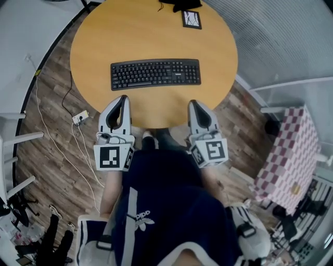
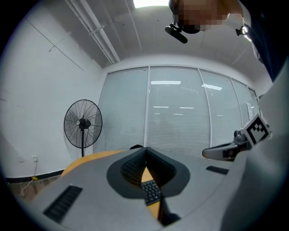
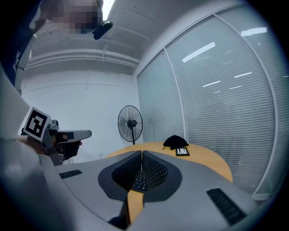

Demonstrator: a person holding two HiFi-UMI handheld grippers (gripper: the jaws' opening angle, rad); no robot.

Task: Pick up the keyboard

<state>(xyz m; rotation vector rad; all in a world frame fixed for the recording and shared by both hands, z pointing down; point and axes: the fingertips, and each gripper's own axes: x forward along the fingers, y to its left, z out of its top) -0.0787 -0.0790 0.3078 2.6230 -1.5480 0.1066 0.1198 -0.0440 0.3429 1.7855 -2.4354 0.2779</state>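
The keyboard (image 1: pixel 155 74) lies flat in the middle of the head view, its long side running across the frame, on the round wooden surface (image 1: pixel 104 36). Nothing touches it. Just below its near edge in the picture are my two tools, the left tool (image 1: pixel 123 100) under its left half and the right tool (image 1: pixel 193 104) under its right half. Both are apart from it, over the near rim of the surface. Each tool has its jaws pressed together with nothing between them, and in each gripper view a strip of keys shows through the notch under the closed tips.

I judge this to be the approach, so the jaws must part before I go further. The keyboard looks thin and stiff. I would take the near long edge at both spots together, get one jaw under the lip without pushing the board away, close evenly and lift level. A one-sided grip could tip it.

A framed card (image 1: pixel 191 19) and a dark cloth (image 1: pixel 182 4) at the top of the frame are well apart and out of the way.
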